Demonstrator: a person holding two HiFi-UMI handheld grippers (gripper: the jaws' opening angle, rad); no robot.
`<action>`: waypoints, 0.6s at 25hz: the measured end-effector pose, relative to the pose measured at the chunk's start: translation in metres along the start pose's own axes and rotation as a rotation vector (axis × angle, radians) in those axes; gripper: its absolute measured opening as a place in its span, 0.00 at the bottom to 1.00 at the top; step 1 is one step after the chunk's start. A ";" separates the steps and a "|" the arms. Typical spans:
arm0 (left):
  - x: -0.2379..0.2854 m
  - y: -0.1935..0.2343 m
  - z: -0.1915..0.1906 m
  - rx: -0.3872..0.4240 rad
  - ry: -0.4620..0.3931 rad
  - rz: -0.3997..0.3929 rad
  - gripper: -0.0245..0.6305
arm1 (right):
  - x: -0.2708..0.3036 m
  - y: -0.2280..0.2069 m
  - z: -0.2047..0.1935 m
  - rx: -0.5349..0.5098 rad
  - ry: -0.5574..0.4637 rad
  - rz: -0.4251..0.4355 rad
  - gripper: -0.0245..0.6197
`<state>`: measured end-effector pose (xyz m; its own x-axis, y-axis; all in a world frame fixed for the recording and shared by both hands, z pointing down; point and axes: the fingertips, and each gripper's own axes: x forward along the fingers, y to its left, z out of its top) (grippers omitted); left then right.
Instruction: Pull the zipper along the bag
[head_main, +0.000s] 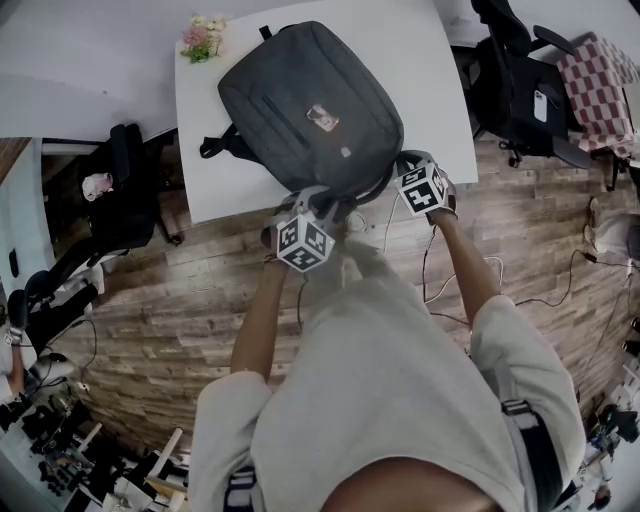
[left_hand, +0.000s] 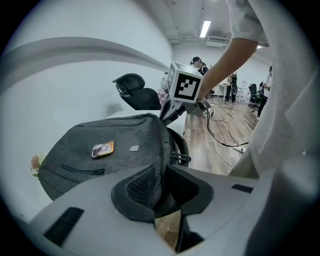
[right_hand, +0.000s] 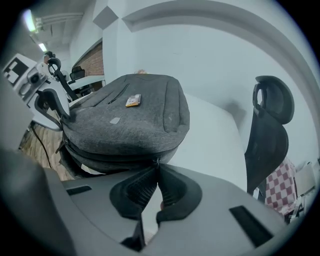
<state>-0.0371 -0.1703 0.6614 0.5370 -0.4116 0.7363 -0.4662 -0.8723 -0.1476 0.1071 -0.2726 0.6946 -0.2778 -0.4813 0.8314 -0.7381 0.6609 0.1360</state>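
Note:
A dark grey backpack (head_main: 310, 105) lies flat on the white table (head_main: 430, 60), its near end at the table's front edge. My left gripper (head_main: 318, 200) is at that end, left of centre. In the left gripper view its jaws (left_hand: 161, 175) pinch the edge fabric of the backpack (left_hand: 110, 145). My right gripper (head_main: 405, 162) is at the bag's near right corner. In the right gripper view its pads (right_hand: 157, 169) are pressed together on the small zipper pull (right_hand: 158, 161), at the end of the zipper line along the side of the backpack (right_hand: 130, 115).
A small bunch of flowers (head_main: 203, 37) stands at the table's far left corner. Black office chairs (head_main: 520, 80) (head_main: 125, 190) flank the table, one near a checkered cloth (head_main: 600, 65). Cables (head_main: 480, 280) trail over the wood floor to my right.

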 end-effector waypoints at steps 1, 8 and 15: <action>0.000 -0.001 0.001 0.002 -0.004 0.001 0.17 | -0.001 0.001 0.000 0.000 -0.001 -0.004 0.07; -0.001 0.001 0.004 -0.035 -0.028 0.018 0.14 | -0.011 0.015 -0.004 0.018 -0.008 -0.009 0.07; 0.001 0.003 0.006 -0.068 -0.043 0.023 0.14 | -0.021 0.038 -0.006 0.033 -0.001 0.007 0.07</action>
<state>-0.0335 -0.1750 0.6576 0.5550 -0.4434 0.7038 -0.5243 -0.8433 -0.1179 0.0889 -0.2334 0.6854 -0.2830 -0.4773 0.8319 -0.7562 0.6446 0.1126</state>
